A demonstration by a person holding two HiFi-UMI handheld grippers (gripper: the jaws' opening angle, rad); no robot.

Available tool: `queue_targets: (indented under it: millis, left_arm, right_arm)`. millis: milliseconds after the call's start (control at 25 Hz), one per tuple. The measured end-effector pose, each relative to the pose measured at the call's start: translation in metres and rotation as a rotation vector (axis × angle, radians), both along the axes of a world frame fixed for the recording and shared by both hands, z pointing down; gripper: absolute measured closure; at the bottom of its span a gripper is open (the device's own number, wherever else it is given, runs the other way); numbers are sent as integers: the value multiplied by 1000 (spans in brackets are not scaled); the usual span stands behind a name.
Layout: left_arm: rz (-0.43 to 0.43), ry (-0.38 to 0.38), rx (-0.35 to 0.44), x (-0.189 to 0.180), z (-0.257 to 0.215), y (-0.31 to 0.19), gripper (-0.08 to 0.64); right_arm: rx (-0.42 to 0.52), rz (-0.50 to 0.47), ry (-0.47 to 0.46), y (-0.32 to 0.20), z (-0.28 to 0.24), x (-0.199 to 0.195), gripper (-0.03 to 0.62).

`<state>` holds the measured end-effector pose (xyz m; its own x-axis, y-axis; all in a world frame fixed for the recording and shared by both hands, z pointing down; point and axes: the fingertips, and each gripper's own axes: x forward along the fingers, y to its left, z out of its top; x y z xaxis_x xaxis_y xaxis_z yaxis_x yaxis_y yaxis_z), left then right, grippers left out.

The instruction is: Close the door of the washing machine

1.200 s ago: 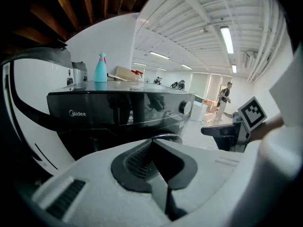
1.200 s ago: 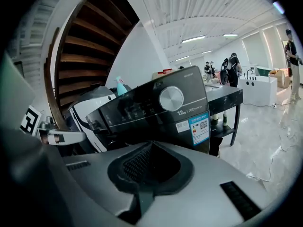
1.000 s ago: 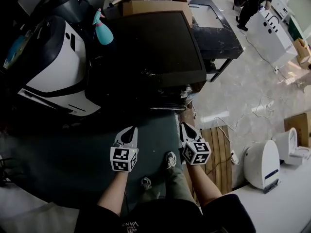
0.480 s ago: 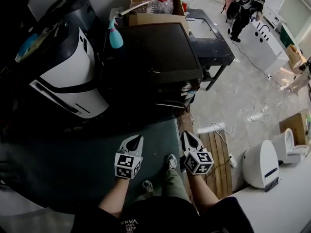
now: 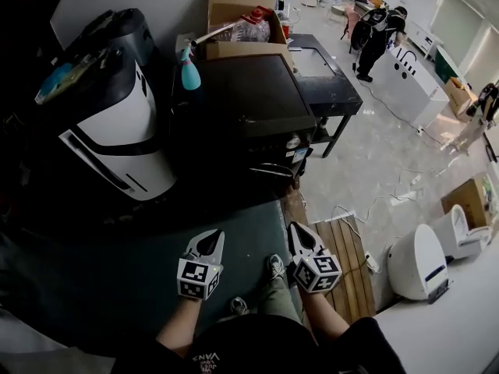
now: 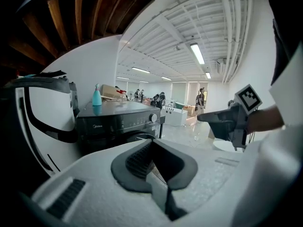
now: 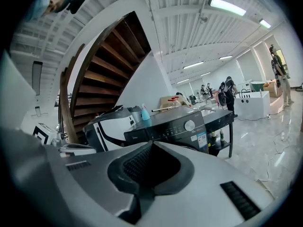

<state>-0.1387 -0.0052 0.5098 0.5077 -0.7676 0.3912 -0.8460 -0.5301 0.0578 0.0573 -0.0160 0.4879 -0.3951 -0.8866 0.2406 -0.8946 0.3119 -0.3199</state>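
The washer point(image 5: 249, 100), a dark front-loader, stands against the wall ahead of the person, with a white appliance point(image 5: 117, 131) just beside it on the left and a spray bottle point(image 5: 189, 72) on its top. Its front face is turned toward the person across a dark mat point(image 5: 140, 263), so the door point(image 6: 138, 135) lies straight ahead of both tools and well apart from them. The left gripper point(image 5: 212, 236) and right gripper point(image 5: 297, 229) are held side by side, pointing at the machine. Both have their jaws closed together with nothing between them. The right gripper lines up with the washer's front right corner and is judged slightly the nearer; the left lines up with the front's left part. Whether the door stands open, ajar or already closed cannot be settled. The head view looks down so steeply that the front face is foreshortened and dark, and in each gripper view the gripper's own body covers all but the door's upper arc.
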Motion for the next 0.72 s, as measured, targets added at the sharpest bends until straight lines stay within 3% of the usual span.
queue_targets:
  millis: [360,720]
  left_arm:
    - [44,37,28,-9,-16,46,549]
    - [46,32,27,-21,-23,81,548]
  right_arm:
    - [59,-25,21,55,-34,-21,592]
    - [51,-39,38,96,-33,-36,592]
